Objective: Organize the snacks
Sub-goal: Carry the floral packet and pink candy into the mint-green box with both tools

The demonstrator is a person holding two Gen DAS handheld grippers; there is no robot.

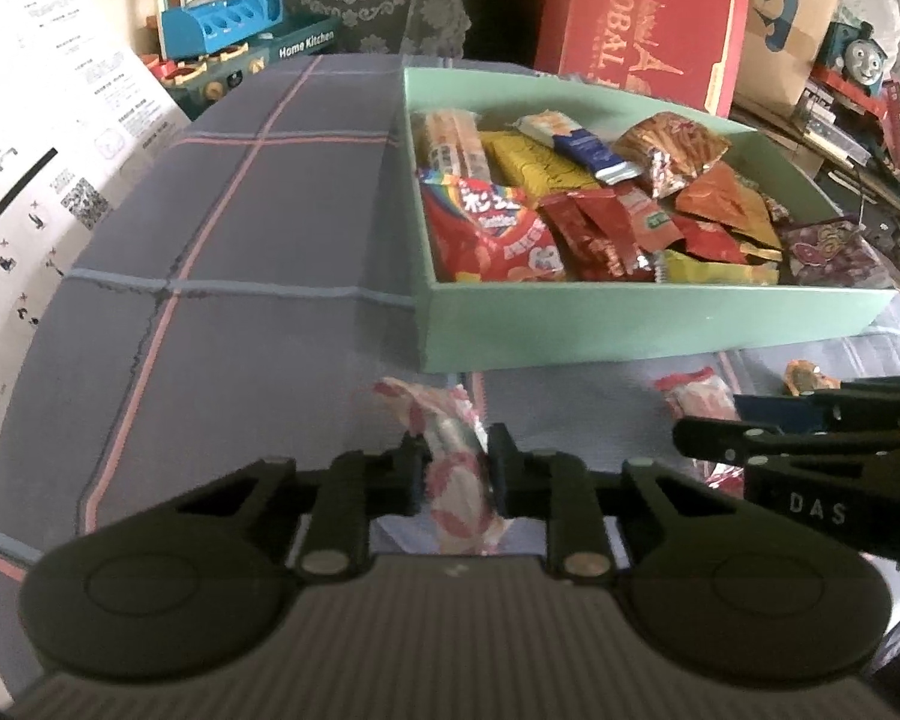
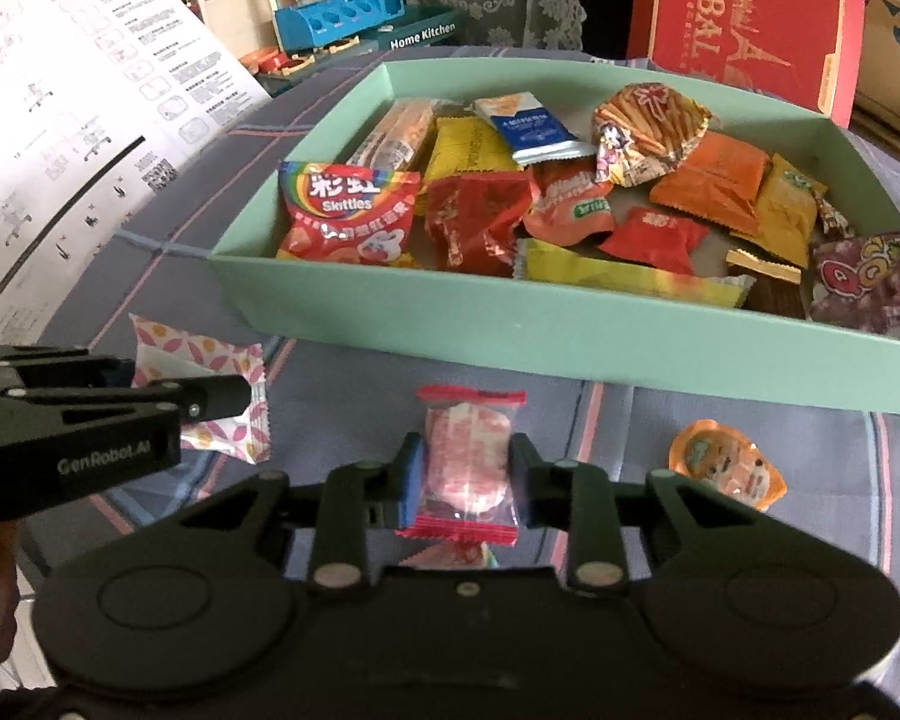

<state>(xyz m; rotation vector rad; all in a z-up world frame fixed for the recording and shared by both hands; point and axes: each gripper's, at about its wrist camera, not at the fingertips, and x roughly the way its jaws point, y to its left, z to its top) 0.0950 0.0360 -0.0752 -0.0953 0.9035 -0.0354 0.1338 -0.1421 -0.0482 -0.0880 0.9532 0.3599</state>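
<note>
A green box (image 1: 630,324) (image 2: 510,324) on the plaid cloth holds several snack packets, among them a Skittles bag (image 2: 348,210). My left gripper (image 1: 455,468) is shut on a pink-and-white patterned packet (image 1: 456,474), which also shows in the right wrist view (image 2: 210,360), in front of the box. My right gripper (image 2: 465,474) has its jaws around a clear packet with red ends (image 2: 468,462) lying on the cloth, both pads touching its sides. It shows from the side in the left wrist view (image 1: 714,444).
An orange jelly cup (image 2: 726,471) lies on the cloth right of my right gripper. A white instruction sheet (image 1: 42,138) stands at the left. A red gift box (image 1: 642,18) and toy sets (image 1: 222,18) stand behind the table.
</note>
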